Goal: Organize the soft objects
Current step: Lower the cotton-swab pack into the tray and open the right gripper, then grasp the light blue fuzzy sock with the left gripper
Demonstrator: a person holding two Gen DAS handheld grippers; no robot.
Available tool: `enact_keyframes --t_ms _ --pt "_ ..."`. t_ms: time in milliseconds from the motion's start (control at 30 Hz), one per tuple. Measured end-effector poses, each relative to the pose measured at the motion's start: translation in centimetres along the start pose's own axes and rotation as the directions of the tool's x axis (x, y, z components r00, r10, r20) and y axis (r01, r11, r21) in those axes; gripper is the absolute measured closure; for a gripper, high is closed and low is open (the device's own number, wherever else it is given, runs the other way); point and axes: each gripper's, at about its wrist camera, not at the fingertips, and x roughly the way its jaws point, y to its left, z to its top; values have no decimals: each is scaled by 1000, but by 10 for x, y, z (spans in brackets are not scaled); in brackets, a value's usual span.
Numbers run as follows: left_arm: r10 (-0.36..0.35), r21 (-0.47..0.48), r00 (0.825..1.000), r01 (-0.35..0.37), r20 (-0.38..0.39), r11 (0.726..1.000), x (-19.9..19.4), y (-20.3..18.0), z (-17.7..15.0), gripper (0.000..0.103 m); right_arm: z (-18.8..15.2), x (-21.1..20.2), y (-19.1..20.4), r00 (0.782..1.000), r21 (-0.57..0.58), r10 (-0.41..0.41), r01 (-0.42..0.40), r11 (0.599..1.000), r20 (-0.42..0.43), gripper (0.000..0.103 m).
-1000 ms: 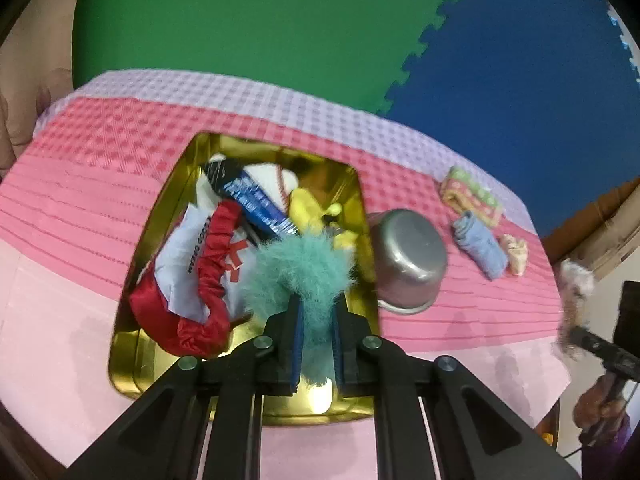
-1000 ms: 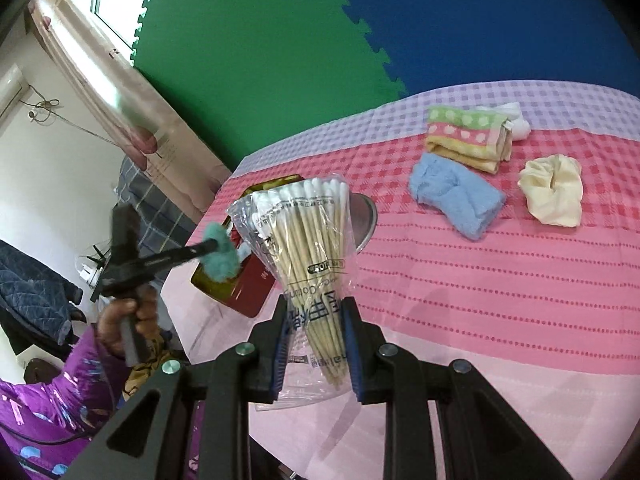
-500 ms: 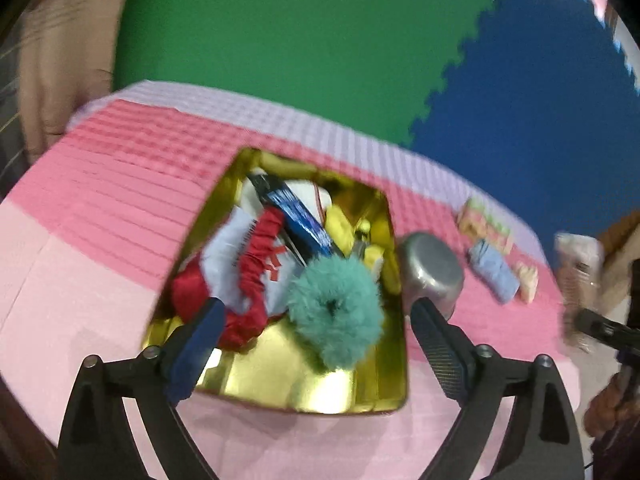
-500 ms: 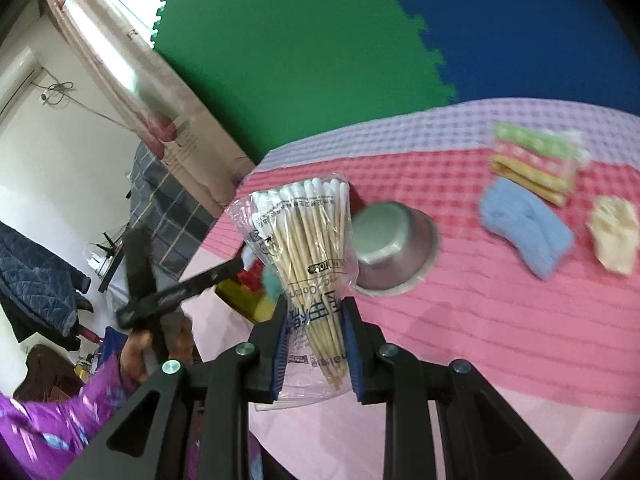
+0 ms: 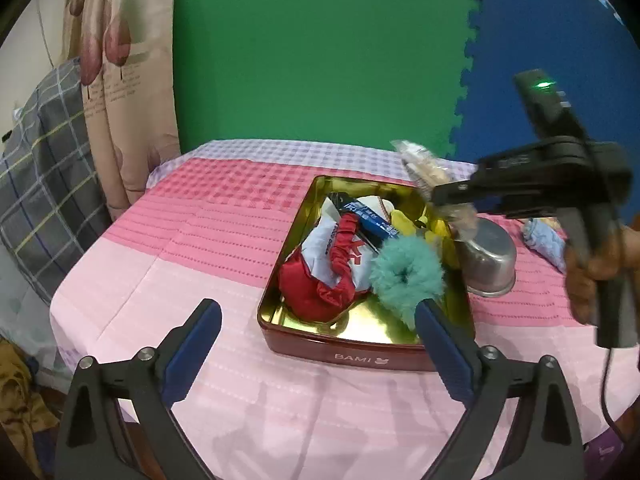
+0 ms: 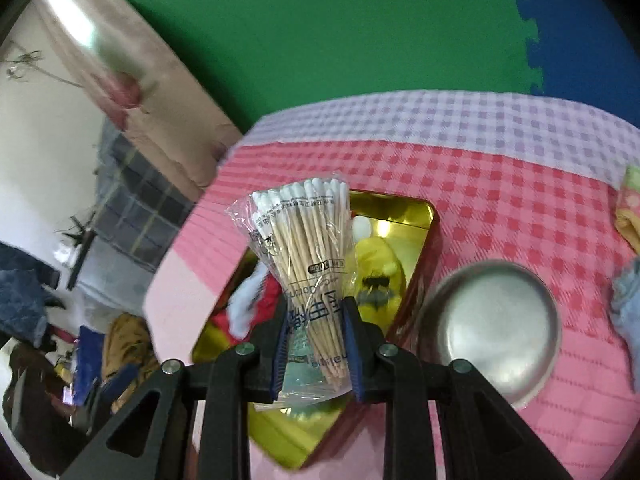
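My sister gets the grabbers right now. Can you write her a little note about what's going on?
Left gripper: open, holding nothing, in front of the tin.
Right gripper: shut on the bag of cotton swabs, held over the tin.
In the tin: teal fluffy scrunchie, red scrunchie, yellow toy and other bits.
Left on the tablecloth: blue cloth beyond the metal bowl, and a striped cloth.
Probably next: put the swabs in the tin, then fetch the cloths.

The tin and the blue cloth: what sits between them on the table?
A steel bowl, upside down beside the tin, with the blue cloth beyond it. The left wrist view shows it best.
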Motion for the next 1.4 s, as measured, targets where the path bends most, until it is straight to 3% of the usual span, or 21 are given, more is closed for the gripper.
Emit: enact_keyframes --t_ms 167,500,600,667,1033,1400 --pt "-6 -28 999 5 -50 1000 9 8 -3 6 15 35 -5 998 21 -57 58 998 -31 78" --pt "-34 -74 996 28 -79 997 16 19 -8 6 19 77 6 986 -33 -163 162 986 -43 76" --pt "-32 -73 995 25 -90 997 18 18 -8 6 22 82 13 981 -50 -194 193 980 -30 63" --pt "-29 -83 996 22 -88 996 18 19 -8 6 21 81 17 975 -68 -223 221 973 -18 55" --pt "-21 -92 995 12 -96 996 19 19 -11 6 13 47 48 929 -192 -341 365 911 146 54" --pt "-4 -65 995 -3 -101 998 20 16 -14 6 -21 18 43 899 -201 -408 434 878 158 54"
